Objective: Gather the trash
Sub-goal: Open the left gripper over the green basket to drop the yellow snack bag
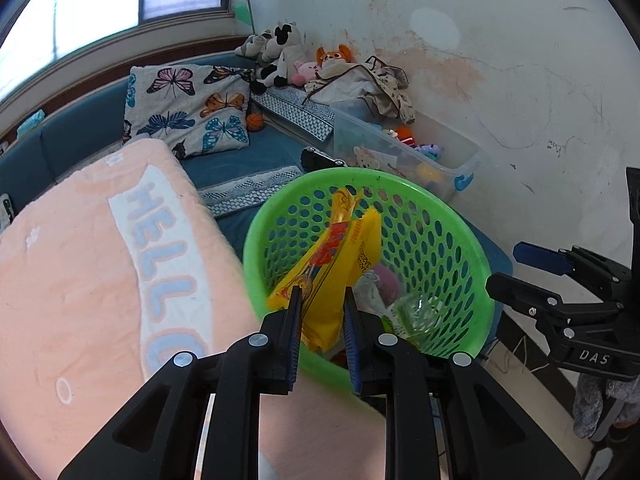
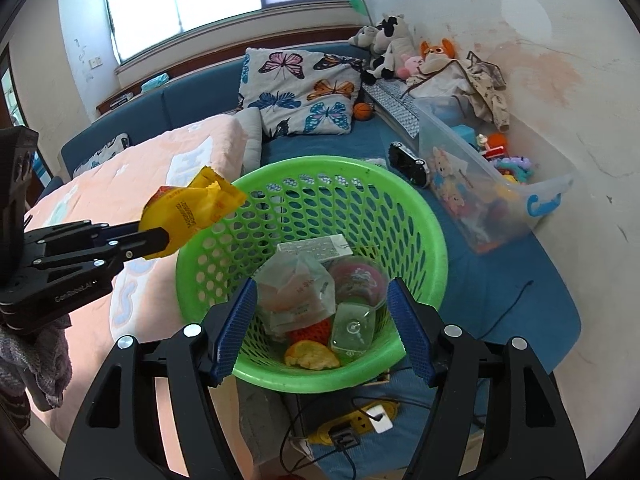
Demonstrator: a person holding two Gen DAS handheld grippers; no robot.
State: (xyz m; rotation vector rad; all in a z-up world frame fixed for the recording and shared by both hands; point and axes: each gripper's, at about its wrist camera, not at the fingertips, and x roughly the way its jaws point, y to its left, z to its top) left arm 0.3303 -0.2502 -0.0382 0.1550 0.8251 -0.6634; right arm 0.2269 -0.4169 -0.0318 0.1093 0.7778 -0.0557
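A green perforated basket [image 1: 360, 177] [image 2: 320, 165] stands on the blue sofa. My left gripper [image 1: 322, 289] [image 2: 162, 240] is shut on a crumpled yellow snack wrapper [image 1: 340, 248] [image 2: 196, 208], holding it over the basket's left rim. My right gripper [image 2: 322, 283] [image 1: 508, 266] hovers open above the basket's near side with nothing pressed between its pads. Inside the basket lie a clear plastic bag [image 2: 296, 288], a pink-lidded cup [image 2: 360, 276], a clear plastic cup [image 2: 354, 328] and orange peel [image 2: 310, 354].
A pink "HELLO" blanket [image 1: 100, 280] lies left of the basket. A butterfly pillow [image 2: 300, 92] and plush toys [image 2: 392, 44] sit behind. A clear toy bin [image 2: 480, 184] runs along the wall at right. A yellow power strip [image 2: 352, 426] with cables lies below the basket.
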